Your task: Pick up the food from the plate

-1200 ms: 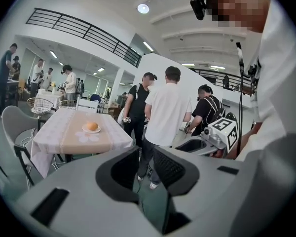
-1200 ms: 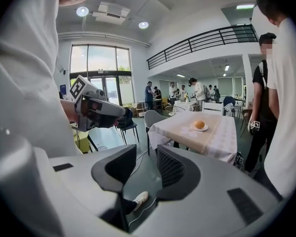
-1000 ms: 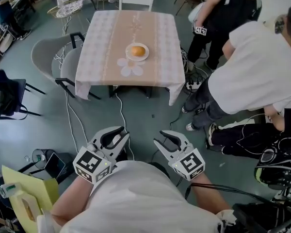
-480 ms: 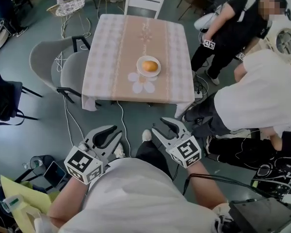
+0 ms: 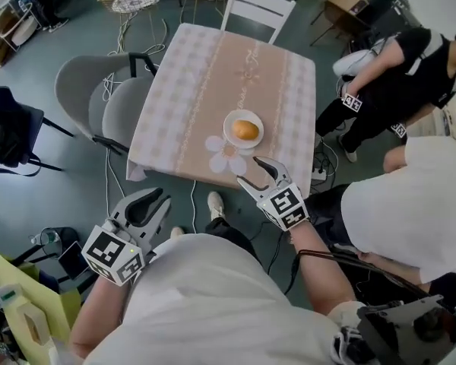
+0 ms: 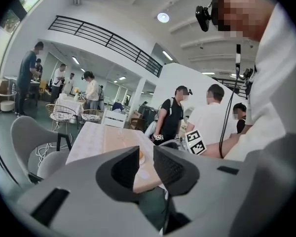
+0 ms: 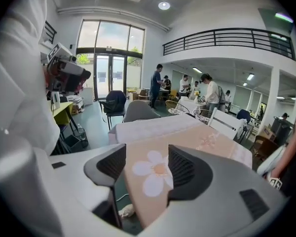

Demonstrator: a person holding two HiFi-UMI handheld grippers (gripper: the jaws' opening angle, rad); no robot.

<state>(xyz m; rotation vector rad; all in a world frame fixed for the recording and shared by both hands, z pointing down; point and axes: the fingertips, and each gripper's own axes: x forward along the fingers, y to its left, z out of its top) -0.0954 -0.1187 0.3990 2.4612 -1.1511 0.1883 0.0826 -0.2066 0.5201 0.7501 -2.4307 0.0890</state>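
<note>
Orange, round food (image 5: 245, 130) sits on a white plate (image 5: 228, 131) toward the near edge of the cloth-covered table (image 5: 205, 74), just beyond a flower print (image 5: 226, 157). At that near edge the right gripper (image 5: 252, 170) hovers, its jaws opening with nothing between them. The left gripper (image 5: 149, 204) hangs nearer and to the left, its fingers narrowly parted and empty.

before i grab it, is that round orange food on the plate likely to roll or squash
The orange food looks rounded and smooth, so it could roll on the shallow white plate if nudged. It looks small on the plate, probably light. Whether it is soft cannot be told; grip gently.
</note>
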